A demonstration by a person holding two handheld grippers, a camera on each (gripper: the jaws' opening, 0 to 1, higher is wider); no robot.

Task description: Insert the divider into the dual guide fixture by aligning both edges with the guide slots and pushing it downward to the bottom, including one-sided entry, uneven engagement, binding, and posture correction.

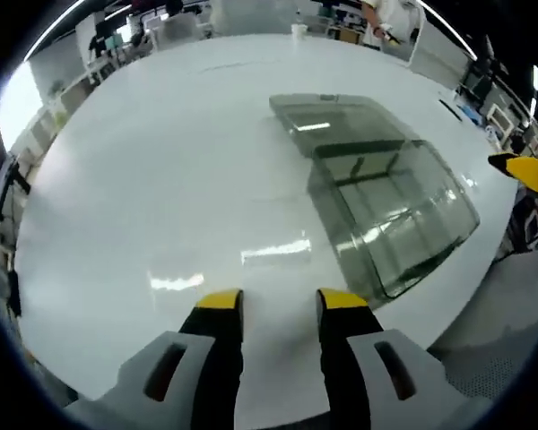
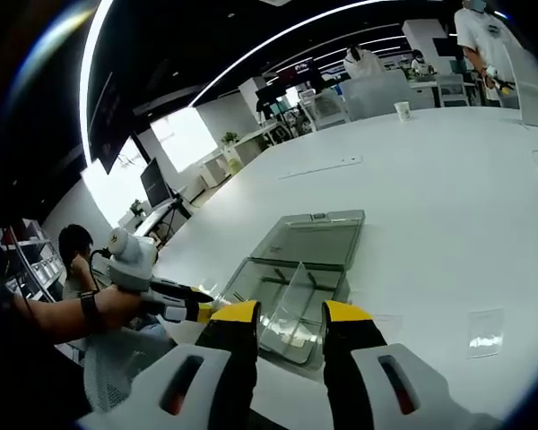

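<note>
Wide bare tabletop (image 1: 161, 179) is seen ahead of the left gripper (image 1: 278, 309), unobstructed to the far edge. The near right edge is taken up by the clear fixture (image 1: 386, 206), its lid (image 2: 316, 236) laid open behind it. From the right gripper view, a slanted divider (image 2: 296, 300) is seen blocking the fixture's interior; a small clear sheet (image 2: 484, 333) lies apart to the right.

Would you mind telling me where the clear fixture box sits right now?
The clear fixture box lies on the white table, ahead and right of the left claw in the left gripper view; in the right gripper view it sits just beyond the right claw.
</note>
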